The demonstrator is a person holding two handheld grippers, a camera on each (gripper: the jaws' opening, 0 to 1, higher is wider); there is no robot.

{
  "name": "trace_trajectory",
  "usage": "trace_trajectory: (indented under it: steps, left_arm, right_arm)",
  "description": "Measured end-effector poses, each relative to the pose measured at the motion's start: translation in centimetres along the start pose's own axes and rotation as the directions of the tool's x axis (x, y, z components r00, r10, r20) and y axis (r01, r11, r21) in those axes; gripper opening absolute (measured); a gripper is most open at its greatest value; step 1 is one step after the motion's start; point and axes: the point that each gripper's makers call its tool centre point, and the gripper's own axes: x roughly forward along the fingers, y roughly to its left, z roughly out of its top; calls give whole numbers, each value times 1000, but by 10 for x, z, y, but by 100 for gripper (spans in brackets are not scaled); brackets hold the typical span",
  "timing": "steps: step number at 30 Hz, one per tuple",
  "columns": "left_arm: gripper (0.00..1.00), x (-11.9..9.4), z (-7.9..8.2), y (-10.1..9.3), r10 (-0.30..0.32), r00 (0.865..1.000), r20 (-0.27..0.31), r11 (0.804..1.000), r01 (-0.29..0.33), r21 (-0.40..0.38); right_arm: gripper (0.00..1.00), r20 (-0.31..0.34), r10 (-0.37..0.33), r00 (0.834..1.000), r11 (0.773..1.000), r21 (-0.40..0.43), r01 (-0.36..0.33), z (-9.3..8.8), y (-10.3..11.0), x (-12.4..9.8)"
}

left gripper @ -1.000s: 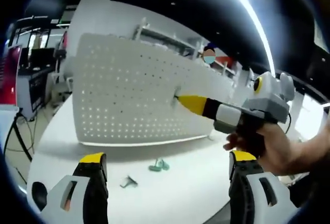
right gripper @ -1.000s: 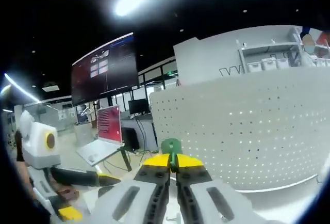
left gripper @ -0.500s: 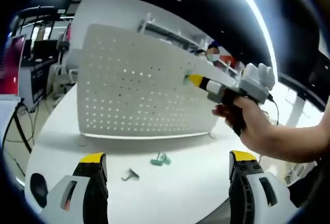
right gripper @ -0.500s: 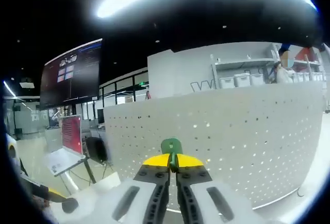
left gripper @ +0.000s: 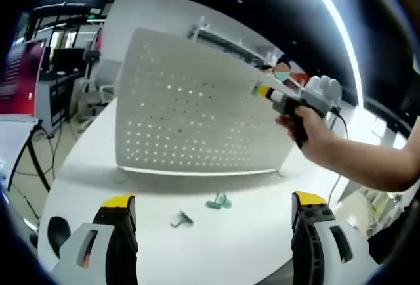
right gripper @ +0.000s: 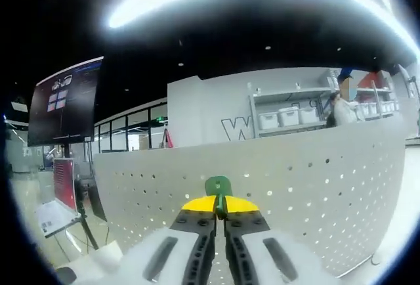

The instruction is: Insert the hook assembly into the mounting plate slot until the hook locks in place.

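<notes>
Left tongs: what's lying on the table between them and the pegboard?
In the left gripper view, two loose pieces: a green hook and a small grey metal clip, on the white table before the pegboard.

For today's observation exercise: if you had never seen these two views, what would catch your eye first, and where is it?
The big white perforated panel standing upright on the white table dominates both views. In the left gripper view the right gripper, held in a person's hand, reaches to the panel's upper right; in its own view it pinches a green hook. Two small loose pieces lie before the panel.

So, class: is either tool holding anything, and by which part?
The right tool pinches a green hook by its lower end, near the pegboard. The left tool is open, holding nothing.
</notes>
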Motion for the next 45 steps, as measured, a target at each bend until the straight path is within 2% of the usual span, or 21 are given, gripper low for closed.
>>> trace_trajectory:
  steps: [10, 13, 17, 27, 29, 38, 39, 42, 45]
  left_arm:
    - [100, 4, -7, 3, 3, 1000, -19, 1000, -3, -13]
    - [100, 4, -7, 5, 10, 1000, -21, 1000, -10, -11]
    - [100, 6, -6, 6, 9, 1000, -20, 1000, -10, -15]
    - [98, 3, -8, 13, 21, 1000, -23, 999, -22, -25]
    - [98, 3, -9, 13, 21, 999, -24, 999, -22, -29]
    - [99, 4, -11, 8, 13, 1000, -26, 1000, -13, -26]
    - [100, 3, -12, 9, 18, 999, -29, 1000, -18, -23]
    - [100, 2, -15, 11, 24, 999, -37, 999, -25, -26]
    - [100, 0, -18, 12, 35, 998, -47, 999, -36, -26]
  right_arm:
    - [0, 25, -59, 998, 997, -52, 60, 5, -23, 7]
    - [0, 34, -69, 997, 997, -26, 70, 9, -28, 11]
    - [0, 38, -73, 997, 996, -42, 74, 6, -23, 11]
    - [0, 72, -101, 992, 994, -20, 103, 2, -21, 12]
    - [0, 77, -108, 991, 993, -40, 111, 1, -22, 13]
    - [1, 43, -114, 993, 990, -75, 117, 2, -23, 14]
    - [2, 32, -100, 994, 994, -40, 101, 1, -22, 17]
    - [7, 30, -88, 996, 995, -41, 89, 3, -20, 13]
    - [19, 85, -102, 991, 994, -23, 104, 18, -22, 4]
